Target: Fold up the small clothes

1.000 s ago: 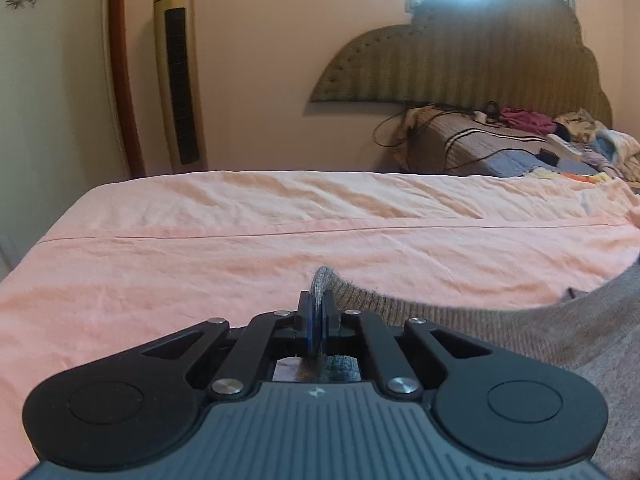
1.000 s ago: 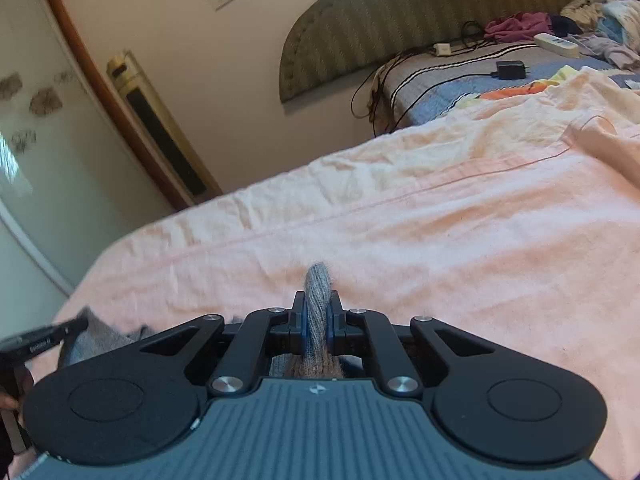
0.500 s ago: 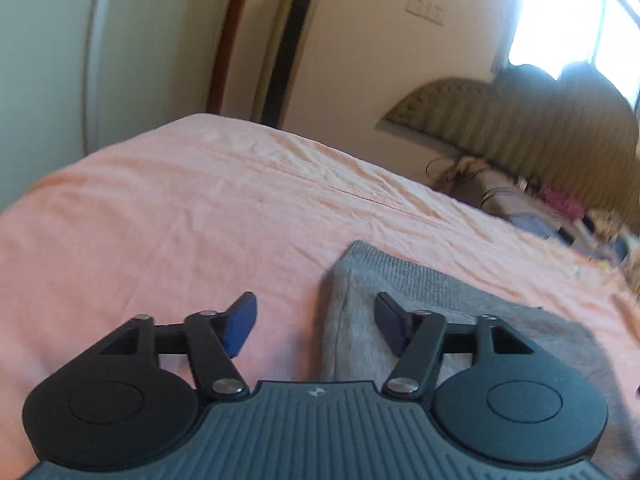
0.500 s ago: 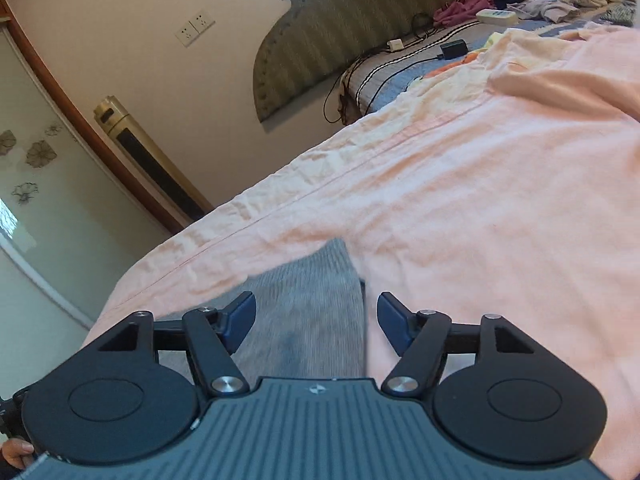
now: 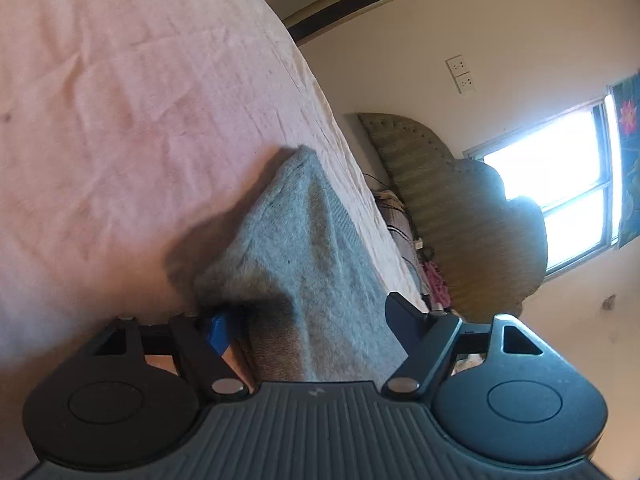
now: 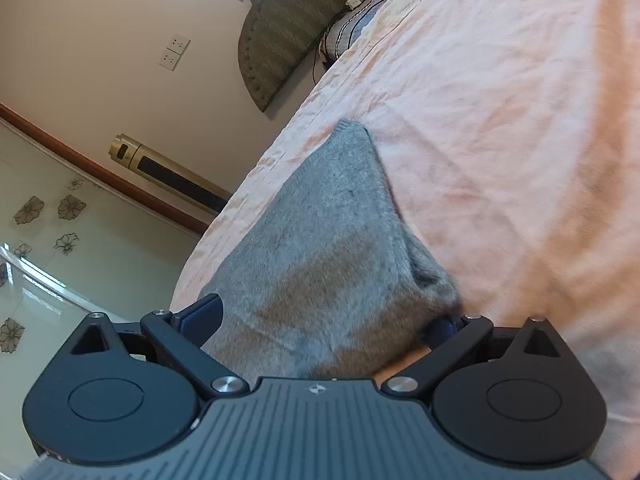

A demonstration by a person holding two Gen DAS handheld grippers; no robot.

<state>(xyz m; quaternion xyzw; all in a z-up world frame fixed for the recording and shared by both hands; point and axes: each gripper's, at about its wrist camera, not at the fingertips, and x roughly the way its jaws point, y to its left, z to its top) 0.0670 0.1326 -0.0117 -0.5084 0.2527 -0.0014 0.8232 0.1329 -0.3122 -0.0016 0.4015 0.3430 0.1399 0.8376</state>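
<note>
**Q:** Which step is in hand, and where does the garment lie?

**A:** The grey, fuzzy knitted garment (image 5: 304,248) lies on the wrinkled pink bedsheet (image 5: 120,100). In the left wrist view its far corner points toward 12 o'clock; in the right wrist view the same garment (image 6: 332,248) tapers toward 12 o'clock on the sheet (image 6: 500,140). The left gripper (image 5: 308,320) has its fingers spread wide on either side of the near edge, the blue pad at 9 o'clock tucked under a lifted flap. The right gripper (image 6: 324,320) is likewise spread, its 3 o'clock finger under the cloth edge. This appears to be a re-grasp between folds.

**Q:** What does the next move call for?

**A:** Probably closing both grippers on the near edge, then carrying it toward the far corner. The thick knit may slip if only a single layer is pinched.

**Q:** What differs from the earlier frames?

**A:** One second ago both grippers were pressed together on the cloth; half a second ago they had released it. Both cameras have since rolled sharply, and the fingers now sit closer around the edge.
</note>
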